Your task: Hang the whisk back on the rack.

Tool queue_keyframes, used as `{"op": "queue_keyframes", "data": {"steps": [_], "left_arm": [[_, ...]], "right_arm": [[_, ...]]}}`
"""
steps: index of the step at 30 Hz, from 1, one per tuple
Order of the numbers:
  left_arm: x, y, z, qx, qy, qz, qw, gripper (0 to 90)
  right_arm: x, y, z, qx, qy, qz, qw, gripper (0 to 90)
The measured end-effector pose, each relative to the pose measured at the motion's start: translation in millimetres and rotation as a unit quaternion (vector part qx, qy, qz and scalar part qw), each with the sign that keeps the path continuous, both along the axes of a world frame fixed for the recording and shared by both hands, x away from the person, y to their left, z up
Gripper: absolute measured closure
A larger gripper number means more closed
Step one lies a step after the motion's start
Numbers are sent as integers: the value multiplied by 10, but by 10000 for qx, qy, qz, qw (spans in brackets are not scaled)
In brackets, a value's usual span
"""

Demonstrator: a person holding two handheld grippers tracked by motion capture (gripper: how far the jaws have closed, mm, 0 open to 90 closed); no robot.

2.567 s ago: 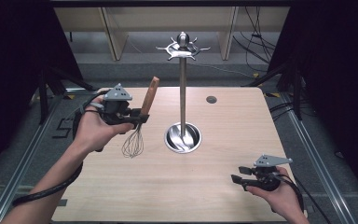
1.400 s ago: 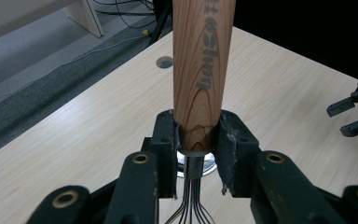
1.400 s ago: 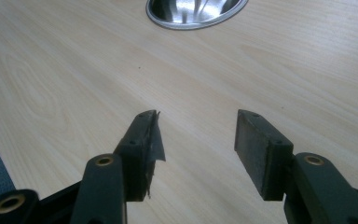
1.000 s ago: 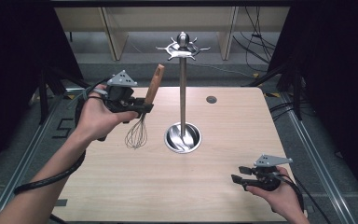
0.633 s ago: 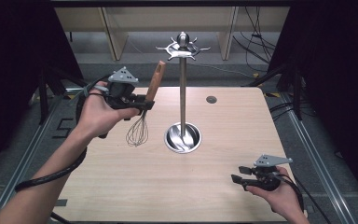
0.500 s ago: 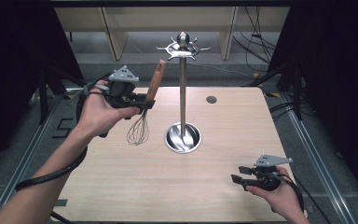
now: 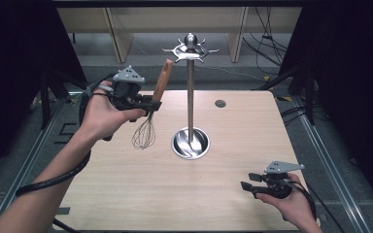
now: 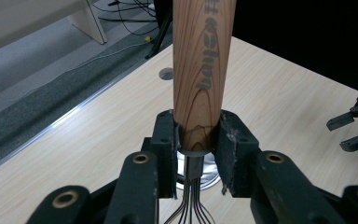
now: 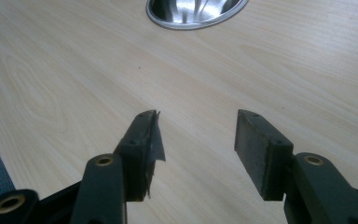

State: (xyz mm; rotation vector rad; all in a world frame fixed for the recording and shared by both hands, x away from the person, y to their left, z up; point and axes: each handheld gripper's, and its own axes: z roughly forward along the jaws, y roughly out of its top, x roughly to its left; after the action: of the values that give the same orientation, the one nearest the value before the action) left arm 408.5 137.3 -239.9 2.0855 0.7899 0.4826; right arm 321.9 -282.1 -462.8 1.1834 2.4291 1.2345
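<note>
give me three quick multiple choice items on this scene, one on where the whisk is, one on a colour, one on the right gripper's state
1. Where is the whisk?
A. lying on the table
B. held in the left gripper, above the table
C. hanging from the stand

2. What colour is the whisk's handle?
A. brown wood
B. blue
C. white

3. What state is the right gripper in?
A. shut on the whisk
B. shut on nothing
C. open, holding nothing

Key: 1 B, the jaws clamp the handle's lower end, wires hanging down. 2 A, wood grain shows in the left gripper view. 3 C, bare table shows between its parted jaws.
</note>
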Motion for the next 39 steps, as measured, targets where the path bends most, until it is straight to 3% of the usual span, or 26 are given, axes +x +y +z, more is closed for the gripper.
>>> {"op": "queue_keyframes", "data": {"steps": [39], "left_arm": [[59, -113, 95, 60, -4, -24, 10000, 694]], "right_arm": [[-6, -9, 9, -81, -41, -58, 9999, 502]]}}
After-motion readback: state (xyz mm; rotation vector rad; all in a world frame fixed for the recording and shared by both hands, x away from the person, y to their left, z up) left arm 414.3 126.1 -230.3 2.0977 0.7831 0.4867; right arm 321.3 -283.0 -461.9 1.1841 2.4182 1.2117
